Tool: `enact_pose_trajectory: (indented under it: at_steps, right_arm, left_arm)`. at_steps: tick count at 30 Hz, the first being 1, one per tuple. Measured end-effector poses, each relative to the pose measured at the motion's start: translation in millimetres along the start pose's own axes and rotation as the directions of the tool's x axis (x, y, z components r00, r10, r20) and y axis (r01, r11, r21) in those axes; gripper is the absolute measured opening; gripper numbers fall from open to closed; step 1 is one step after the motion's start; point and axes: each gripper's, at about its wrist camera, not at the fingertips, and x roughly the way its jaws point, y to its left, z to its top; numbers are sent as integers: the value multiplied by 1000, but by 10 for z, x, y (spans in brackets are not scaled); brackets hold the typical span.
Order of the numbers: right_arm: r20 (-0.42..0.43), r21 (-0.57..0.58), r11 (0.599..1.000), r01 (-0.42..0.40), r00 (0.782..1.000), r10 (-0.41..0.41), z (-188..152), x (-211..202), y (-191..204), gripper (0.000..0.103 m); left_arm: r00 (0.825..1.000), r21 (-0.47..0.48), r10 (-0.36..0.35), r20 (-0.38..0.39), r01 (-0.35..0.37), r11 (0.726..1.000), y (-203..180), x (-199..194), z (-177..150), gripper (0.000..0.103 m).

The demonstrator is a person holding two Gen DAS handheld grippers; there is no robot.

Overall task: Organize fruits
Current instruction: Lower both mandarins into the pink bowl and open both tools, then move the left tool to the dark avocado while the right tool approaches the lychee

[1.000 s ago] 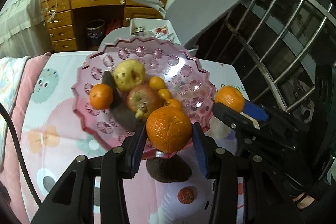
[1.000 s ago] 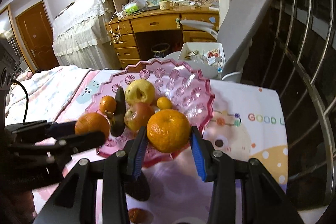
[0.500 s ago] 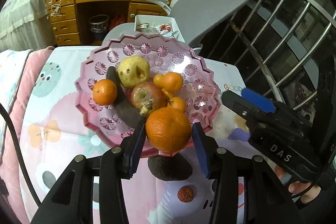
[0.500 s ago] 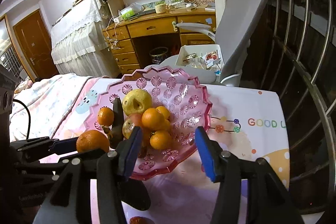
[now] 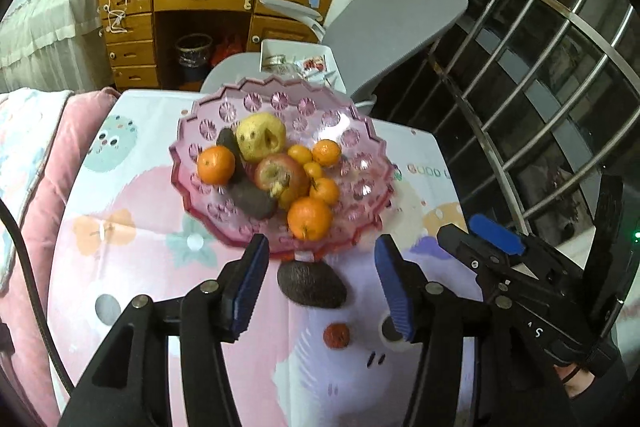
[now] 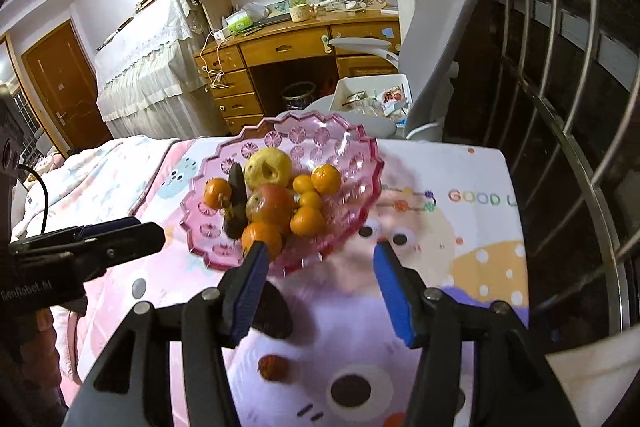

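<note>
Both tools [image 5: 320, 279] opening, oranges [image 5: 309, 218] now in bowl [image 5: 360, 183]

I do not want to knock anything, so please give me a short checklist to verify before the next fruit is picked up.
1. Left tongs empty, jaws opening: ok.
2. Right tongs empty, jaws opening: ok.
3. Oranges just released rest inside the pink bowl, not on its rim: ok.
4. Avocado lies on the cloth, apart from other fruit, free to take: ok.
5. Small red fruit also outside the bowl: not ok, still to organize.
6. Bowl stands stable on the soft cloth: cannot tell.
</note>
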Motion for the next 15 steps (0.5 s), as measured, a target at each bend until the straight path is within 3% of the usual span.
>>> enact_pose_trajectory:
  at_steps: [7,15]
  right_arm:
    - [-18,58,996,61,998,-60,-297,-148,77,61]
    - [-35,180,972,149,989,-145,-662,-187,251,63]
  left_arm:
    - [989,79,-60,-135,71,994,71,-37,-179,61]
    - [958,204,-84,-274,143,969,164,120,-245,75]
